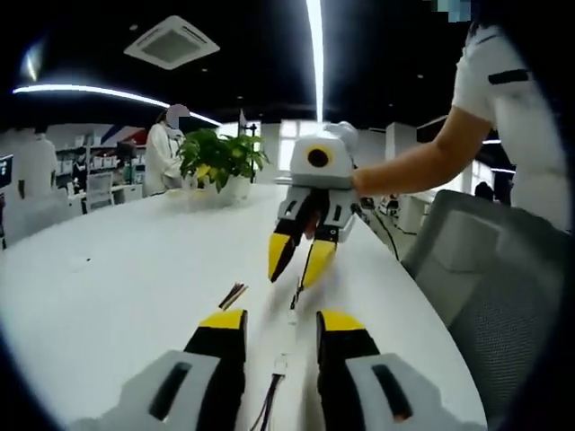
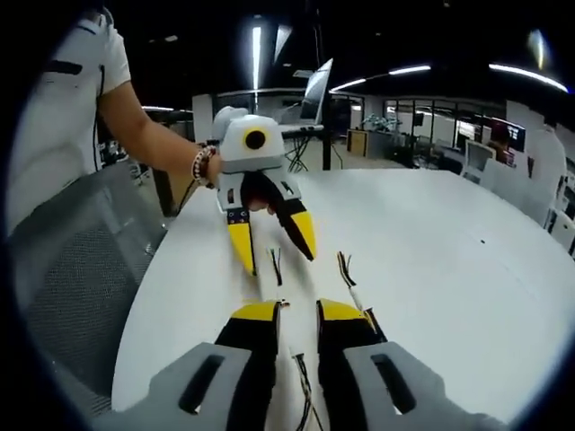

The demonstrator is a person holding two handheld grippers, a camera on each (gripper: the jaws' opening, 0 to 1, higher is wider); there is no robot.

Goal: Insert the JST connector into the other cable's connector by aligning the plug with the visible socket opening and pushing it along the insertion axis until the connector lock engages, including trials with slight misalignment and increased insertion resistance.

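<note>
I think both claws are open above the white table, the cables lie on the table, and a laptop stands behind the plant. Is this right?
Not quite. In the left gripper view the plant has no laptop behind it; a person in white stands beside it. Both claws are open over the white table, with the cables lying there.

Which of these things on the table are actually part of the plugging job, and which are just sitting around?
Part of the job:
- left gripper, open
- right gripper, open
- white connector on its cable
- second cable on the table
- loose wire ends

Just around:
- potted plant
- grey chair
- white table
</note>
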